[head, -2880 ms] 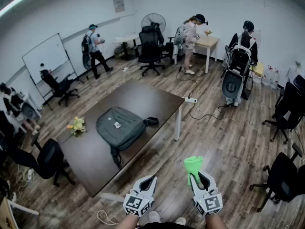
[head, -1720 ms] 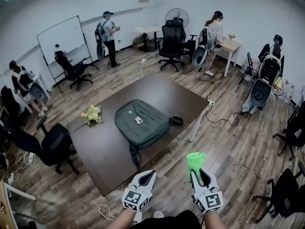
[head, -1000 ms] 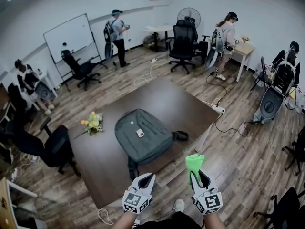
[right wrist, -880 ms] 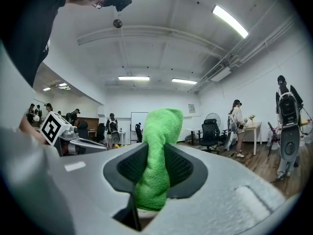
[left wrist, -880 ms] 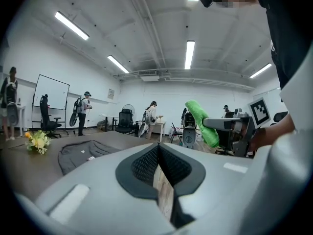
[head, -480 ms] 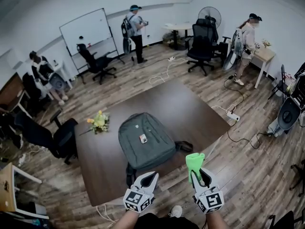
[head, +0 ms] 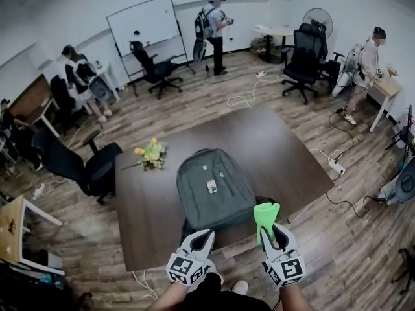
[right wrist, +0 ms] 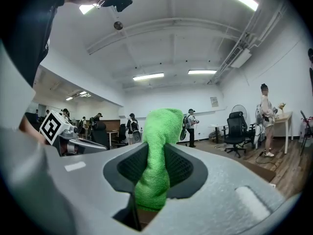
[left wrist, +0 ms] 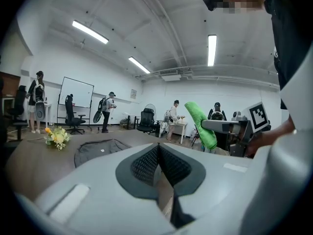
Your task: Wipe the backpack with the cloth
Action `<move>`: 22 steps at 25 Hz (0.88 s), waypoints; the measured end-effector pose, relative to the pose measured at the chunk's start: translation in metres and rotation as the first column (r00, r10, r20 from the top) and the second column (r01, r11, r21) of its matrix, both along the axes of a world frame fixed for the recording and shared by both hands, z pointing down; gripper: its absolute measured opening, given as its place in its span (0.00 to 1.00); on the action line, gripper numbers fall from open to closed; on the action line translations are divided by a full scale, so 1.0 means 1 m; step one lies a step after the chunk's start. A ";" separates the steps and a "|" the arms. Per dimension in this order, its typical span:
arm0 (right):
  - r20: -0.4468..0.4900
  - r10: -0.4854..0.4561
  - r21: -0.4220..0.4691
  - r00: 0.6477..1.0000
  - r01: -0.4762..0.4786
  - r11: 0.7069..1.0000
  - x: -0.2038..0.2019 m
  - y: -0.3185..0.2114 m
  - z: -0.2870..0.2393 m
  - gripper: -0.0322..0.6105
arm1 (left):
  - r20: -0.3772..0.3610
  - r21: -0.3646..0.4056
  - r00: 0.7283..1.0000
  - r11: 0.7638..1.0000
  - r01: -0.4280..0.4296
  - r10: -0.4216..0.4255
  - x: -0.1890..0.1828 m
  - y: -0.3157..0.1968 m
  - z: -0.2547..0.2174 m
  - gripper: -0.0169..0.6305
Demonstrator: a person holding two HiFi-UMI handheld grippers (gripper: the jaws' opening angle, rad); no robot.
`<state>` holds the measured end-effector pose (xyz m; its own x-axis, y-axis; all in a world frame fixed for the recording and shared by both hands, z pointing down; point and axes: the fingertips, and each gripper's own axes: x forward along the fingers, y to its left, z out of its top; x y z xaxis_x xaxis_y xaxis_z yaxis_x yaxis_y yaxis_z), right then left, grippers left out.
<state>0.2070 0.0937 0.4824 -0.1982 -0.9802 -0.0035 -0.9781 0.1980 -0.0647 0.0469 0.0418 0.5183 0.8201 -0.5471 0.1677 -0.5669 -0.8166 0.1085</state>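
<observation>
1. Green cloth [right wrist: 159, 155] stands up out of our right hand-held gripper [right wrist: 155, 173]. The jaws are clamped on its lower part, and the free end rises above the jaw tips in a soft, folded bunch.
2. Our left hand-held gripper [left wrist: 159, 155] carries nothing; its jaws are pressed together, pad against pad.
3. From the head view we see both hand-held grippers side by side at the near edge of the scene. They are just off the near side of the worktop [head: 279, 141], above the wooden floor [head: 324, 238]. Neither touches the backpack [head: 216, 190].
4. That grey-green backpack lies flat on the dark brown worktop, toward its near edge. A small white tag [head: 211, 186] sits on its upper face. The cloth is held just to the right of the backpack's near corner, apart from it.
5. We see a bunch of yellow flowers [head: 151, 154] on the worktop to the left of the backpack, near it but not touching.
6. Left of the worktop stands a black office chair [head: 84, 167].
7. At the far wall we make out a whiteboard [head: 142, 26] and a fan [head: 318, 18]. Several people [head: 214, 21] are spread around the far and left sides of the room, well apart from the worktop.
</observation>
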 end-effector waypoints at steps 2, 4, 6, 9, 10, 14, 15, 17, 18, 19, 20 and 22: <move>-0.013 -0.021 -0.001 1.000 0.021 1.000 -0.007 -0.019 -0.002 0.21 | -0.006 -0.001 1.000 1.000 0.022 -0.022 -0.008 -0.015 0.001 0.05; -0.025 -0.040 -0.002 0.999 0.040 0.999 -0.017 -0.039 -0.006 0.21 | -0.011 -0.002 0.999 0.999 0.040 -0.040 -0.018 -0.032 0.001 0.05; -0.030 -0.058 -0.001 0.998 0.058 0.998 -0.027 -0.058 -0.009 0.21 | -0.016 0.003 0.998 0.999 0.053 -0.053 -0.027 -0.050 -0.001 0.05; -0.048 -0.085 -0.005 0.995 0.085 0.996 -0.041 -0.087 -0.014 0.21 | -0.032 0.024 0.997 0.997 0.074 -0.073 -0.040 -0.077 -0.009 0.05; -0.053 -0.095 -0.006 0.994 0.095 0.995 -0.046 -0.097 -0.014 0.21 | -0.035 0.030 0.996 0.996 0.082 -0.081 -0.044 -0.086 -0.011 0.05; -0.057 -0.122 -0.005 0.991 0.122 0.992 -0.071 -0.135 -0.014 0.21 | -0.039 0.038 0.993 0.993 0.109 -0.107 -0.069 -0.121 -0.009 0.05; -0.058 -0.127 -0.006 0.990 0.127 0.992 -0.078 -0.144 -0.015 0.21 | -0.040 0.036 0.993 0.993 0.116 -0.114 -0.075 -0.129 -0.009 0.05; -0.057 -0.136 -0.014 0.989 0.135 0.991 -0.090 -0.157 -0.015 0.21 | -0.045 0.035 0.991 0.991 0.129 -0.127 -0.087 -0.142 -0.011 0.05; -0.057 -0.140 -0.021 0.988 0.139 0.990 -0.096 -0.164 -0.015 0.21 | -0.046 0.039 0.990 0.990 0.135 -0.133 -0.093 -0.148 -0.012 0.05; -0.058 -0.144 -0.029 0.988 0.143 0.989 -0.102 -0.171 -0.014 0.21 | -0.047 0.045 0.989 0.989 0.141 -0.138 -0.100 -0.154 -0.012 0.05; -0.059 -0.148 -0.038 0.987 0.146 0.989 -0.108 -0.178 -0.012 0.21 | -0.048 0.049 0.989 0.988 0.145 -0.143 -0.106 -0.160 -0.010 0.05; -0.054 -0.153 -0.054 0.987 0.151 0.987 -0.118 -0.191 -0.008 0.21 | -0.051 0.049 0.987 0.987 0.154 -0.152 -0.116 -0.170 -0.008 0.05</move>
